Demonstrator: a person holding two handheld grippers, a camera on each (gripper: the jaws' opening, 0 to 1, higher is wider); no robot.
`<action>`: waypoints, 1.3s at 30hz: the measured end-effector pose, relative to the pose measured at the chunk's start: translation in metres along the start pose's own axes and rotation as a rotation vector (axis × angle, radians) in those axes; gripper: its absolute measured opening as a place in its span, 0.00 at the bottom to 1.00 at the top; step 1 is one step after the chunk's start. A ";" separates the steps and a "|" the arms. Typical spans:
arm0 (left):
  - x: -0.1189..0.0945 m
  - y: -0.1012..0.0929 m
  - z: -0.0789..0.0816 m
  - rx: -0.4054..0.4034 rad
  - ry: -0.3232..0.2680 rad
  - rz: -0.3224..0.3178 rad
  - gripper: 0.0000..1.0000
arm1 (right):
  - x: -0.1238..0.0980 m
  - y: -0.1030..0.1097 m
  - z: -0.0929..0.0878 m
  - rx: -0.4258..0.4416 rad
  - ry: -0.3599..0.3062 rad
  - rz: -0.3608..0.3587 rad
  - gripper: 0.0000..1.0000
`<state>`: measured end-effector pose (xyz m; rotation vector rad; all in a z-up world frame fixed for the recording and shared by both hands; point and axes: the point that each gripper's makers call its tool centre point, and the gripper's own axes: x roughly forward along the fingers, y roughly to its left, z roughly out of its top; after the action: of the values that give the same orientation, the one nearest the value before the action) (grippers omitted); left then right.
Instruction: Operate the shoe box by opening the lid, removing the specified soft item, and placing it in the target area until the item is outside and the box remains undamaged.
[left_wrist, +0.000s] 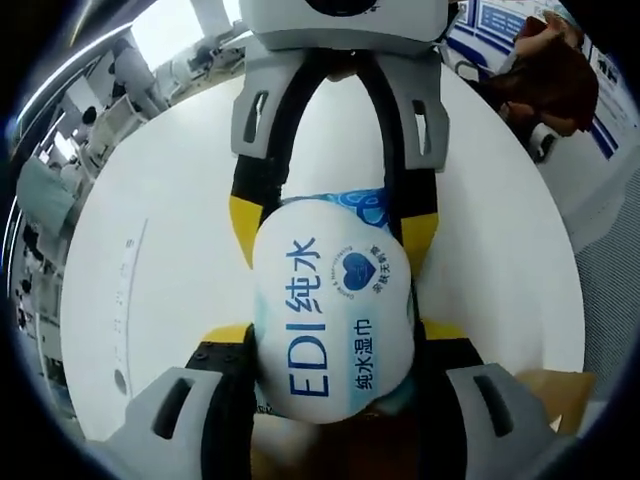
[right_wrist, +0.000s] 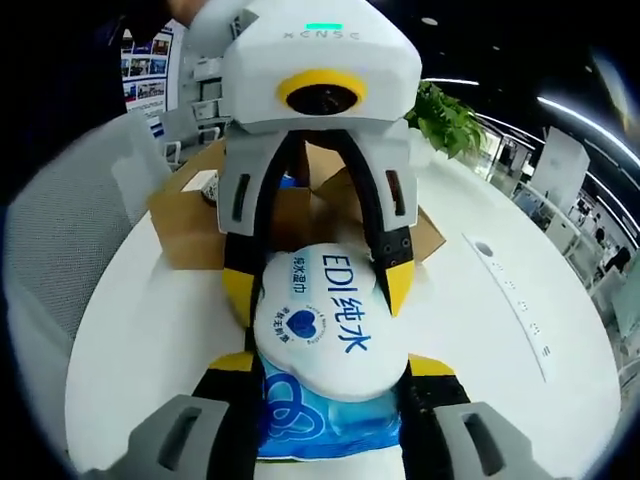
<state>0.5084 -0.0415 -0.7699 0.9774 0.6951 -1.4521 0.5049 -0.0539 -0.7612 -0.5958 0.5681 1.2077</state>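
This is an open-plan office or lab space, seen around a large round white desk. Beyond the desk's far edge in the right gripper view stands a green potted plant, with long ceiling light strips above it and glass partitions behind. Left of the desk hangs a wall board of blue-and-white posters, and a grey mesh chair back sits at the desk's near left side. In the left gripper view, rows of workstations stretch beyond the desk's left edge, under bright windows.

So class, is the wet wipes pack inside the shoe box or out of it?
Out. Both grippers clamp the wet wipes pack over the white table, in front of the open cardboard shoe box.
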 end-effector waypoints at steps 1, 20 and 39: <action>0.000 0.000 0.000 0.001 0.004 0.000 0.65 | -0.001 0.000 -0.001 0.006 0.003 0.000 0.53; -0.024 0.000 0.005 -0.017 0.005 0.024 0.69 | -0.020 -0.002 0.006 0.044 0.014 -0.051 0.61; -0.051 -0.006 0.024 -0.026 -0.039 0.050 0.82 | -0.053 0.002 0.014 0.068 0.062 -0.115 0.77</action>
<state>0.4961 -0.0368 -0.7154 0.9380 0.6550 -1.4119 0.4909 -0.0800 -0.7147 -0.6017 0.6163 1.0612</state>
